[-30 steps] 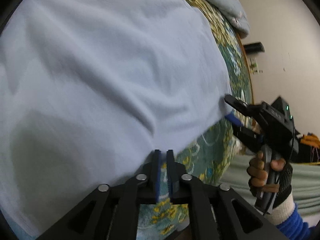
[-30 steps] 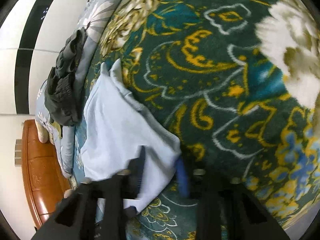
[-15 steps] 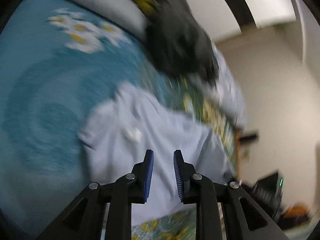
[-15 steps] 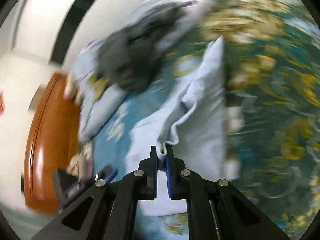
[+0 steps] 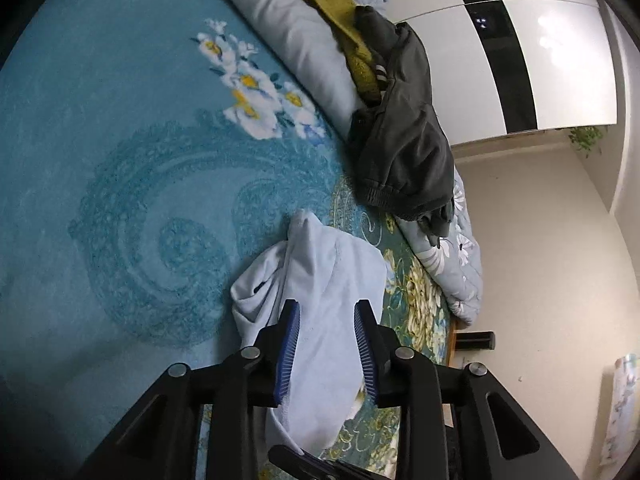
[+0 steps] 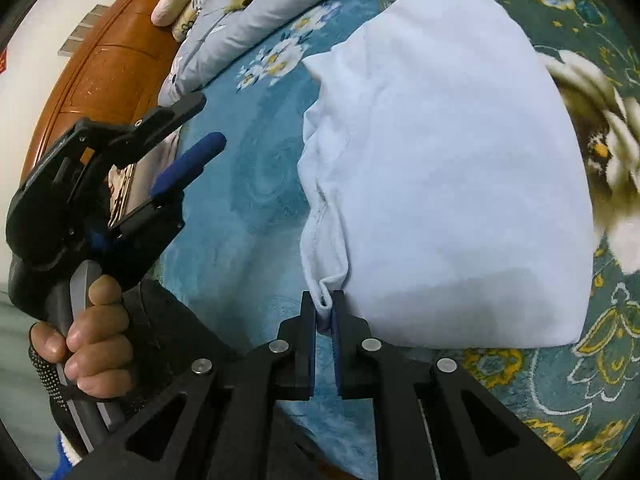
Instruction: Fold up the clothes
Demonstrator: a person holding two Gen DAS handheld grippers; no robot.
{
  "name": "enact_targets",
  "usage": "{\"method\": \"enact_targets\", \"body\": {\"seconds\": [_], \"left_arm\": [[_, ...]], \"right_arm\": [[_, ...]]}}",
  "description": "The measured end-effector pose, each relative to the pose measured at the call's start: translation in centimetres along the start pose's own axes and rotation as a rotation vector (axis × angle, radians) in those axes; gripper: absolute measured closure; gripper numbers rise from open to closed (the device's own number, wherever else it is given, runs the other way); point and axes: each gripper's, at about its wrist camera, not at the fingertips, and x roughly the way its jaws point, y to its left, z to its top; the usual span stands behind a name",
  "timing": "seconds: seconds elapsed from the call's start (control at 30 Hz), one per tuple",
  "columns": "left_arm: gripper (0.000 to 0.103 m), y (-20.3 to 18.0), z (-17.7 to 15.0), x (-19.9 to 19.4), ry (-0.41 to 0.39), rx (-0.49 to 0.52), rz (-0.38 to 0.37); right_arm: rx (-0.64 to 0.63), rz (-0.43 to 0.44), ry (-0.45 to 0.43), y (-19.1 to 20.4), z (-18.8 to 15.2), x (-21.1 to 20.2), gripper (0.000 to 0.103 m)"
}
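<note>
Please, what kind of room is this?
Most likely a bedroom: a wooden headboard, a quilt with clothes piled on it, and a flowered blanket that covers the bed.

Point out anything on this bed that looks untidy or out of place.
The dark garment and a mustard one lie crumpled in a heap on the grey quilt. The pale blue shirt is bunched along its left edge, where the right tool pinches it.

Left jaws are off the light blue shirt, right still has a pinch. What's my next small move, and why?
Probably open the right gripper and let go: the light blue shirt already lies doubled over on the bedspread, and the left gripper is opening with its pads clear of the cloth.
</note>
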Motion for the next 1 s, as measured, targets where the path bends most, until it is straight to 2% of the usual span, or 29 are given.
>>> {"method": "enact_targets", "body": {"seconds": [0.03,0.1,0.17,0.23,0.33,0.37,0.4,0.43,0.57,0.63,0.7,0.87,1.0], "left_arm": [[0.068,-0.1,-0.1,0.2,0.010,0.005,0.002],[0.067,-0.3,-0.3,0.7,0.036,0.017,0.005],[0.065,-0.6,-0.5,1.3,0.074,0.034,0.009],[0.061,-0.9,-0.8,2.0,0.113,0.053,0.032],[0.060,-1.2,-1.3,2.8,0.139,0.084,0.090],[0.059,-1.3,-1.4,3.1,0.142,0.091,0.113],[0.057,-1.3,-1.5,3.3,0.146,0.099,0.137],[0.056,-1.2,-1.6,3.6,0.152,0.107,0.172],[0.056,-0.7,-2.4,5.4,0.231,0.132,0.310],[0.056,-0.4,-2.9,6.2,0.273,0.137,0.349],[0.055,-0.1,-3.3,6.9,0.308,0.139,0.379],[0.055,0.8,-3.5,7.1,0.339,0.087,0.382],[0.055,1.0,-3.6,7.0,0.342,0.068,0.367]], "right_arm": [[-0.005,-0.001,0.007,0.1,0.1,-0.1,0.093],[-0.021,0.034,0.040,0.3,0.3,-0.4,0.085],[-0.038,0.068,0.071,0.4,0.4,-0.9,0.068],[-0.064,0.072,0.059,0.3,0.6,-2.3,0.066],[-0.030,-0.011,-0.035,-2.1,1.1,-5.5,0.062],[-0.015,-0.039,-0.066,-3.0,1.3,-6.5,0.054],[0.035,-0.072,-0.100,-4.6,1.3,-7.5,0.051],[0.098,-0.098,-0.123,-6.5,1.1,-8.1,0.050],[0.324,-0.108,-0.169,-12.8,-1.2,-8.9,0.049],[0.372,-0.096,-0.177,-14.1,-2.2,-8.4,0.048],[0.392,-0.044,-0.201,-14.5,-2.7,-7.6,0.048],[0.388,0.101,-0.249,-14.1,-2.8,-6.3,0.048],[0.448,0.146,-0.278,-15.3,-4.3,-6.4,0.048]]}}
